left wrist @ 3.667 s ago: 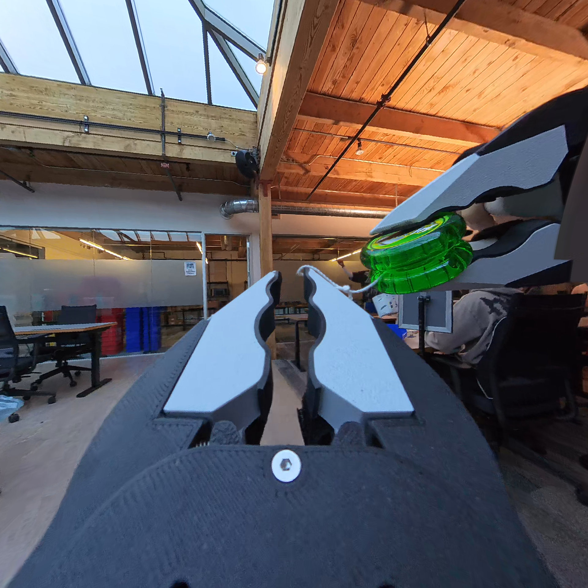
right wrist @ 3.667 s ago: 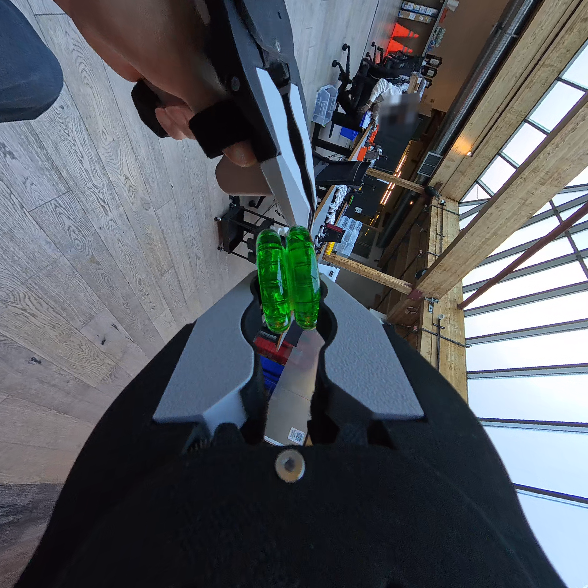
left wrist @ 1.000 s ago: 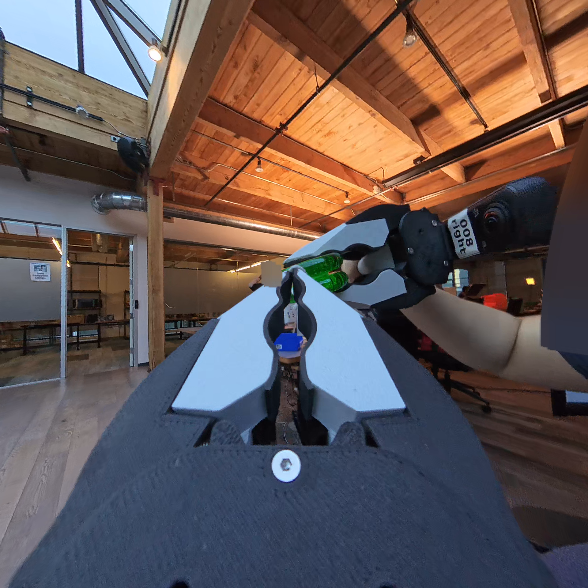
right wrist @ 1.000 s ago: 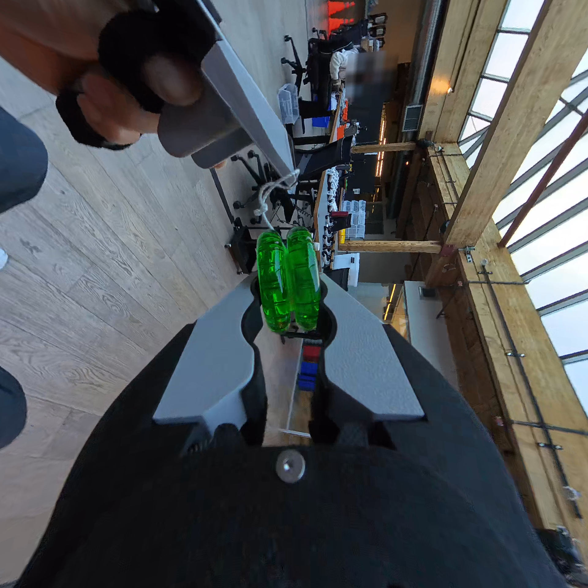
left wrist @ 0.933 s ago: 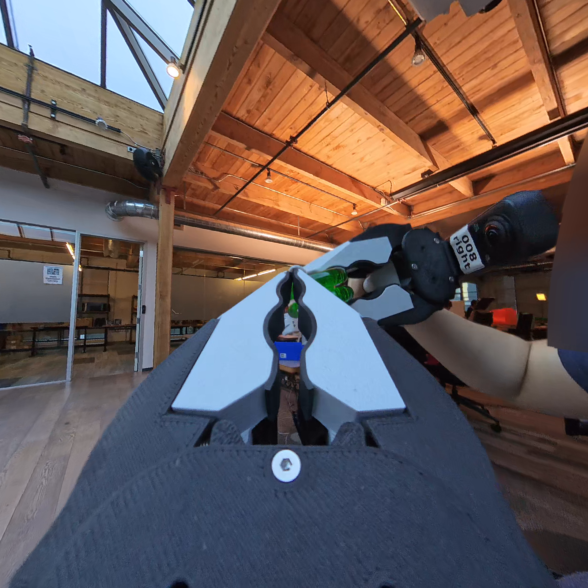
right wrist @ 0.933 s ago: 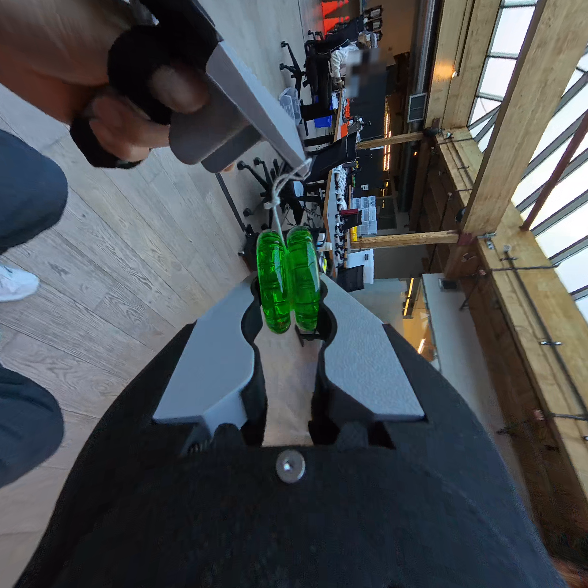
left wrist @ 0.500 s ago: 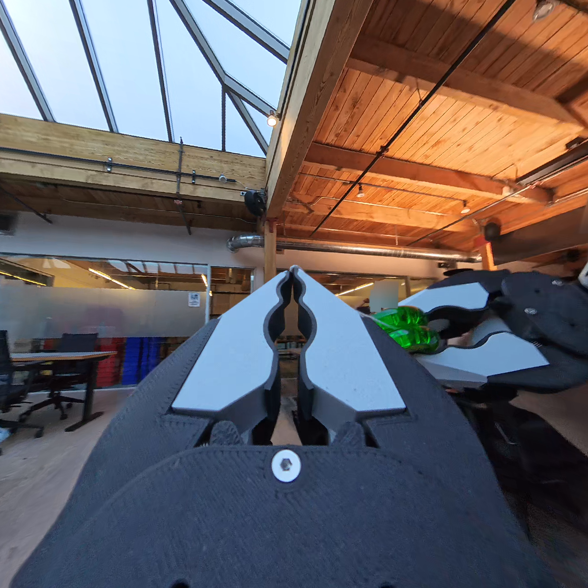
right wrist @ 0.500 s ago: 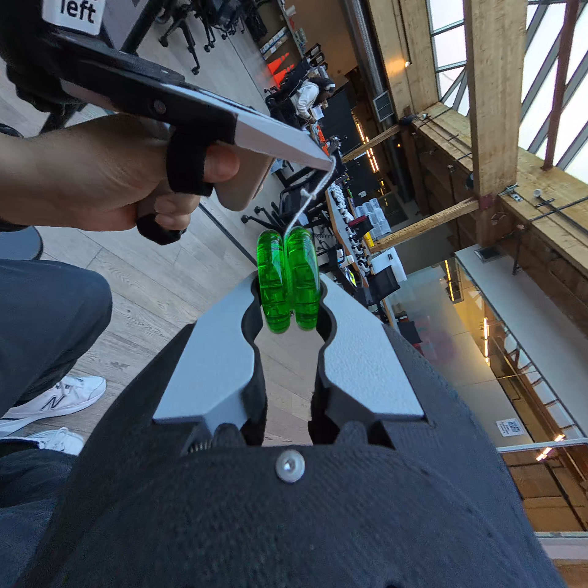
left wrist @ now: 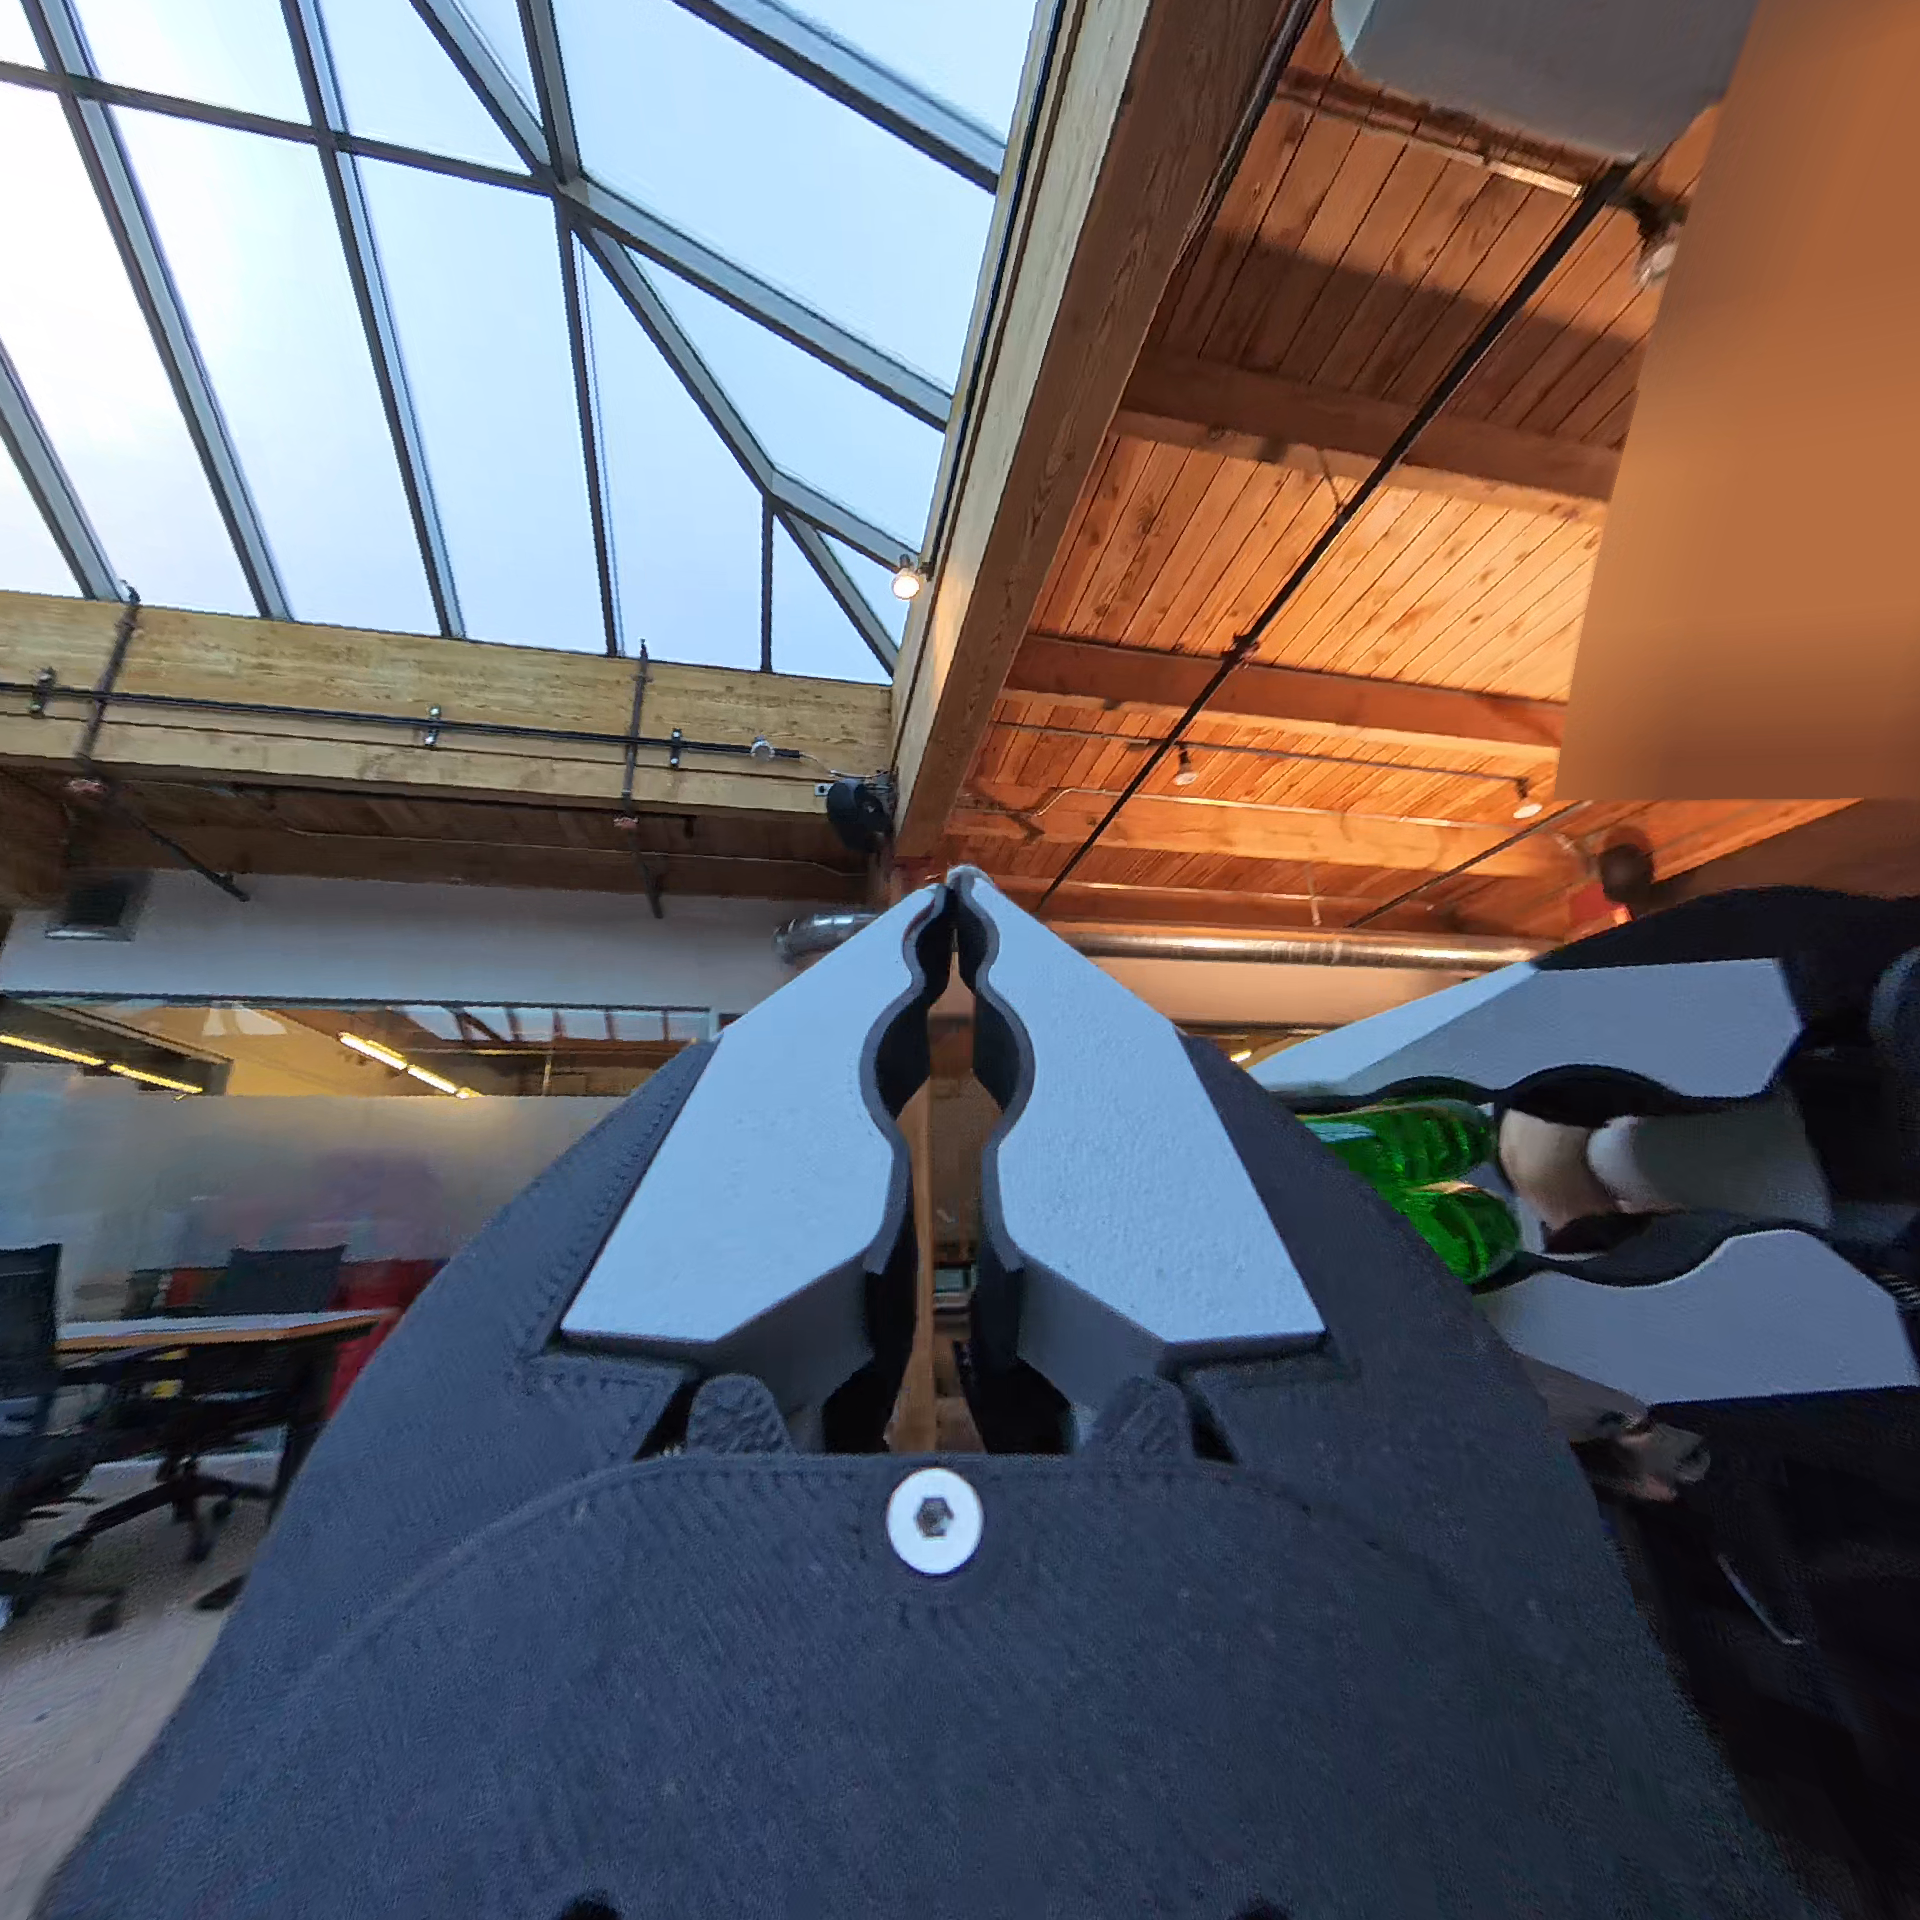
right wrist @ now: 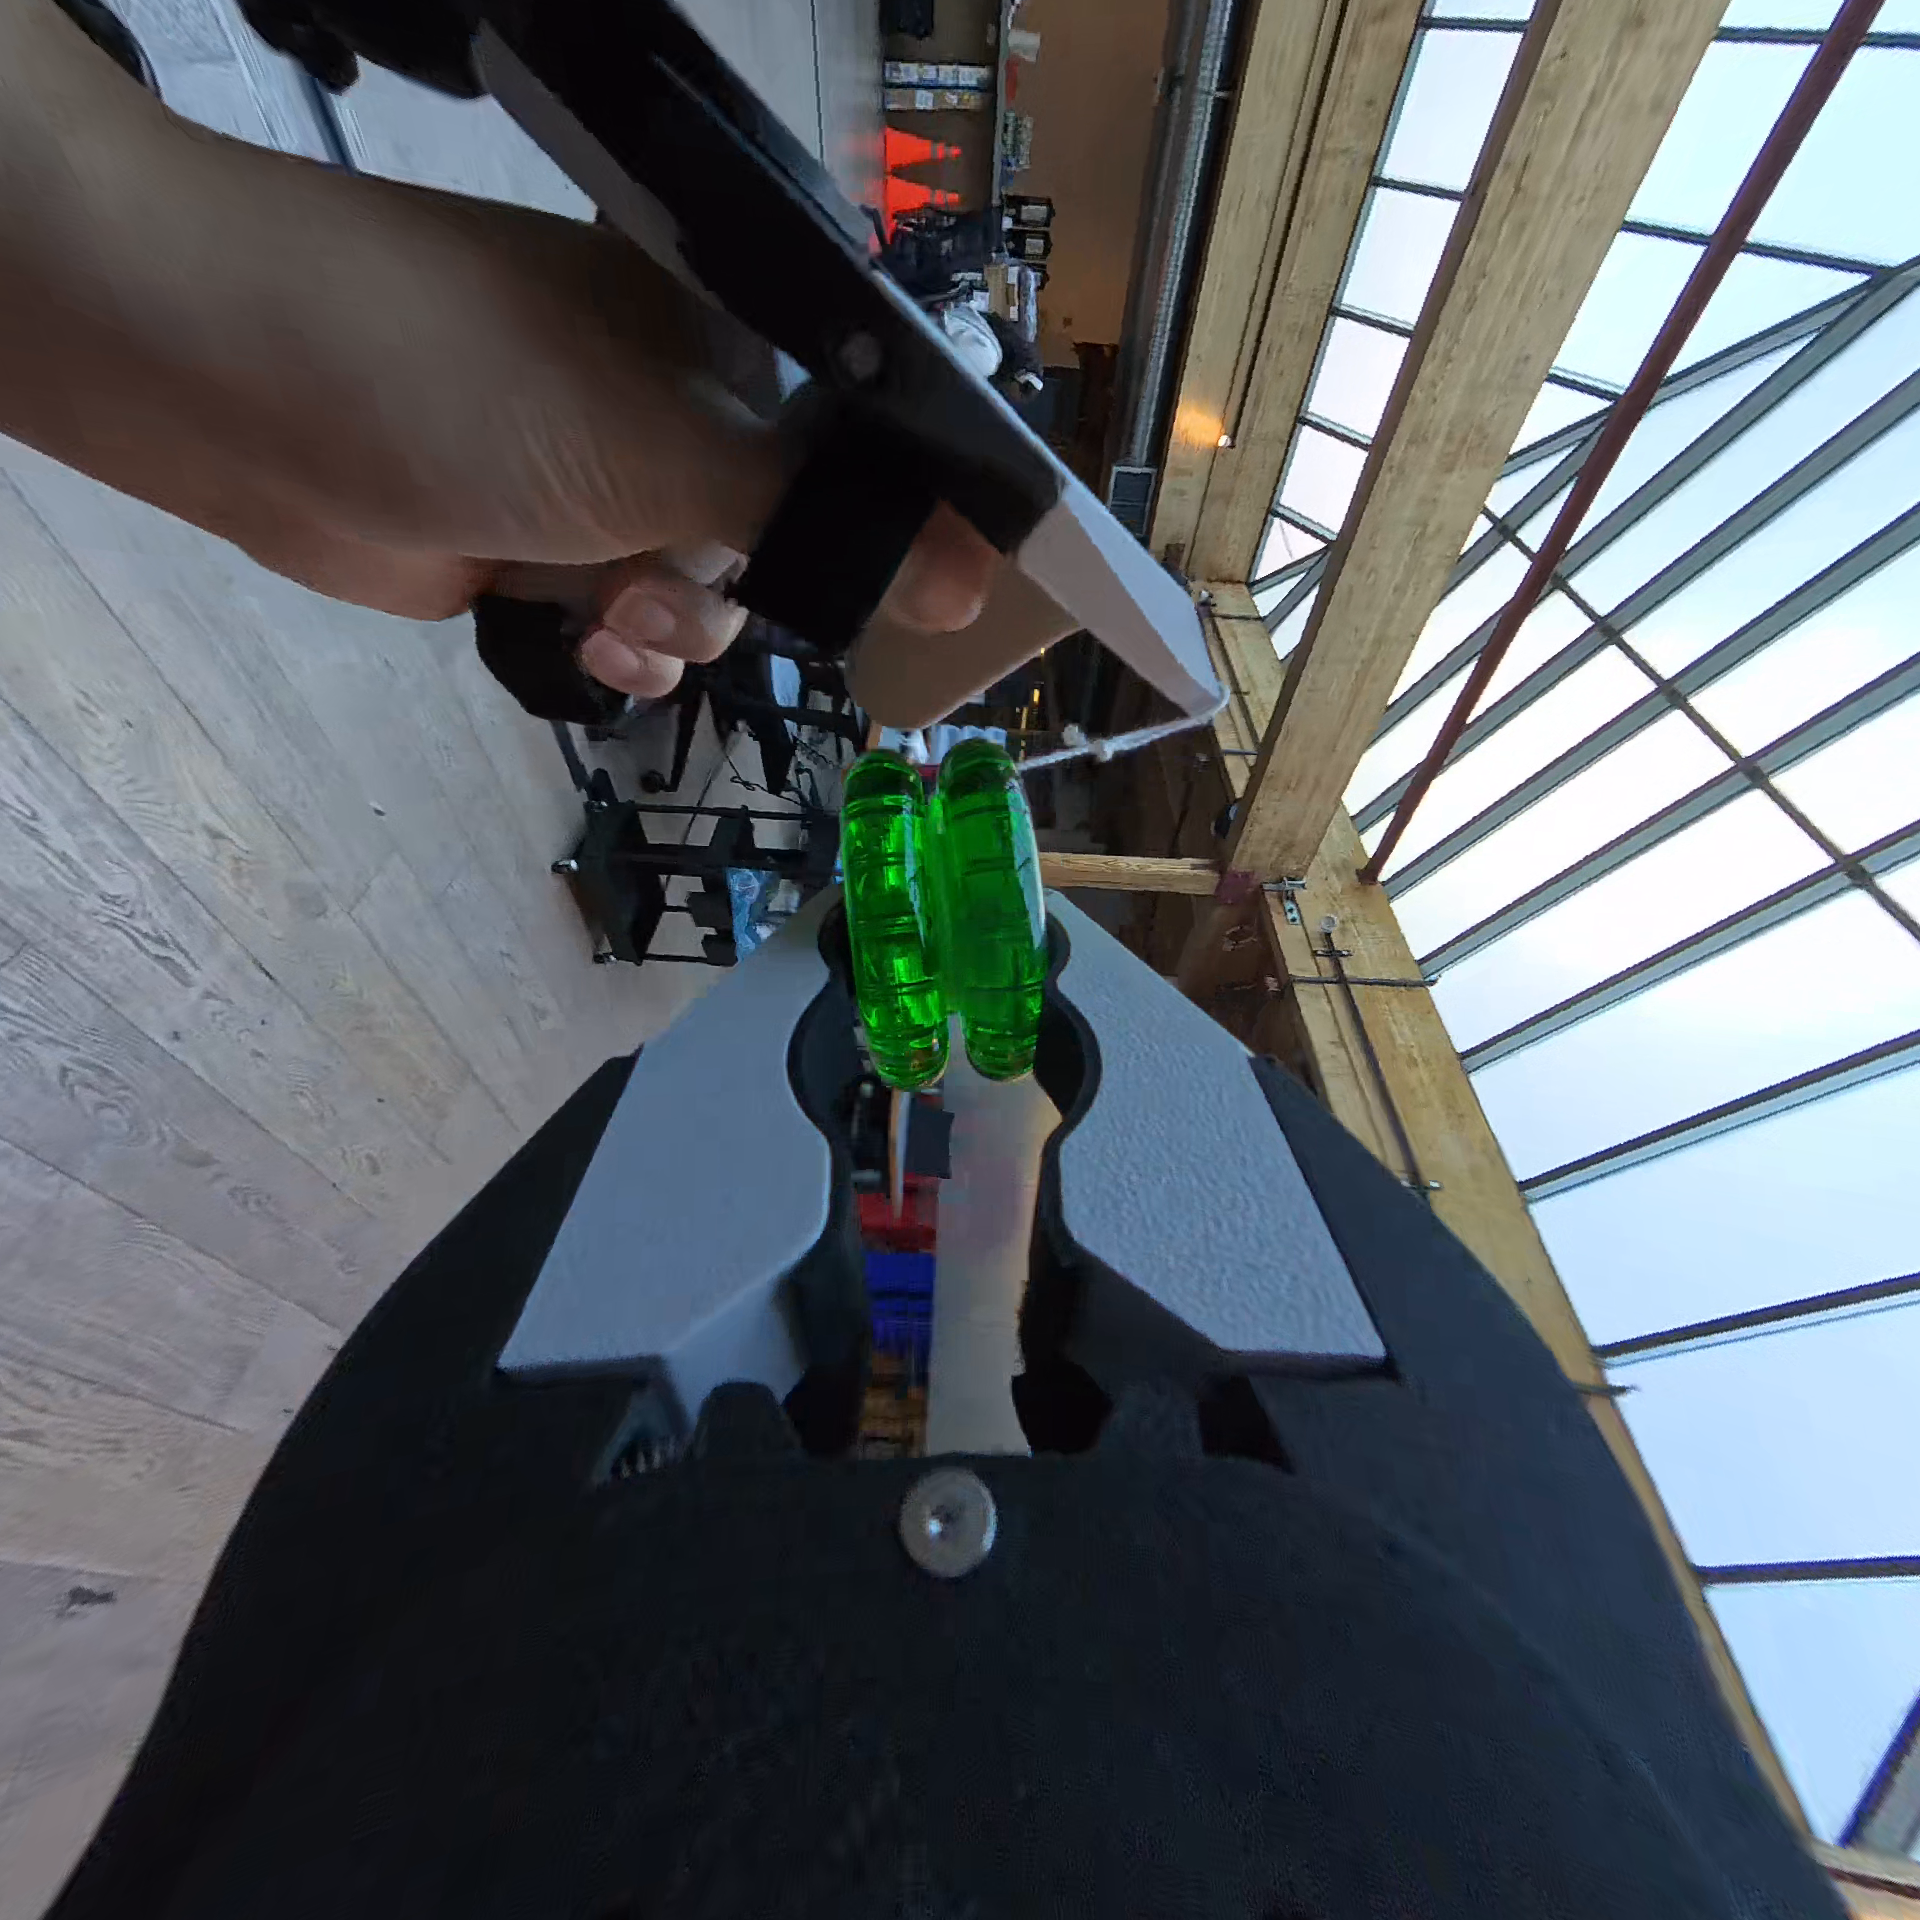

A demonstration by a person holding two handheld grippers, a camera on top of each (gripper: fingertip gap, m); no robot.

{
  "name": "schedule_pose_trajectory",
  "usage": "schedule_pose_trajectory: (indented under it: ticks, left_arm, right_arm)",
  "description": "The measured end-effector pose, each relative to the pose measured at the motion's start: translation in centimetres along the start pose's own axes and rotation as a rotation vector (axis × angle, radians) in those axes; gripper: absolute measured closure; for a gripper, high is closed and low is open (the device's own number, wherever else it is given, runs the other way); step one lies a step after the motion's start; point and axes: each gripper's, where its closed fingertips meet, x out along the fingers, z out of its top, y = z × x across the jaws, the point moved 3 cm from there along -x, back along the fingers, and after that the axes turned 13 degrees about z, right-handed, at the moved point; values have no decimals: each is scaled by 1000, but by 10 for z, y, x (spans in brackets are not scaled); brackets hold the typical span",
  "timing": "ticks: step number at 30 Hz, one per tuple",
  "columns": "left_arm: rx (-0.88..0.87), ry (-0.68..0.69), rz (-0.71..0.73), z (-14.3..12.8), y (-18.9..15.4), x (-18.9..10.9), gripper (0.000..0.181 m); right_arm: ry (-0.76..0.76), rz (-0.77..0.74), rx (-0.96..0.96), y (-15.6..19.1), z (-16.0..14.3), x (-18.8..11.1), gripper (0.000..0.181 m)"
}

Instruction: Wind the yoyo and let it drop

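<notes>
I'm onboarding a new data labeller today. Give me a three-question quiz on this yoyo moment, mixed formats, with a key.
1. True or false: the green yoyo is clamped between the right gripper fingers.
2. The white string runs from the yoyo to: A) the floor B) the left gripper tips C) a beam.
3. Fill in: the left gripper's jaws are ____.

Key: 1 true; 2 B; 3 shut.

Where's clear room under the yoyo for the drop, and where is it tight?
Bare plank floor lies beside the yoyo. Crowded: the left gripper pinches the string just above the yoyo, which the right gripper clamps; a black rack stands beyond.
</notes>
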Motion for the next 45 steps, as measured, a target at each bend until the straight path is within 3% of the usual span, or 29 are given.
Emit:
schedule_pose_trajectory:
  ticks: [5,10,25,37,45]
  left_arm:
    - [-80,-86,-189,26,-26,-7,181]
    - [-109,-55,-304,23,-41,-5,181]
    - [-147,-41,-422,13,-63,-10,180]
    - [-399,53,-628,14,-66,-18,175]
    - [-380,99,-696,10,-71,-21,172]
  right_arm:
    - [-181,71,231,-21,7,-11,153]
    - [-292,130,292,-37,14,-25,153]
    - [-400,283,353,-32,7,-34,152]
    - [-444,320,313,-27,10,-41,152]
    - [-455,341,357,-29,5,-45,152]
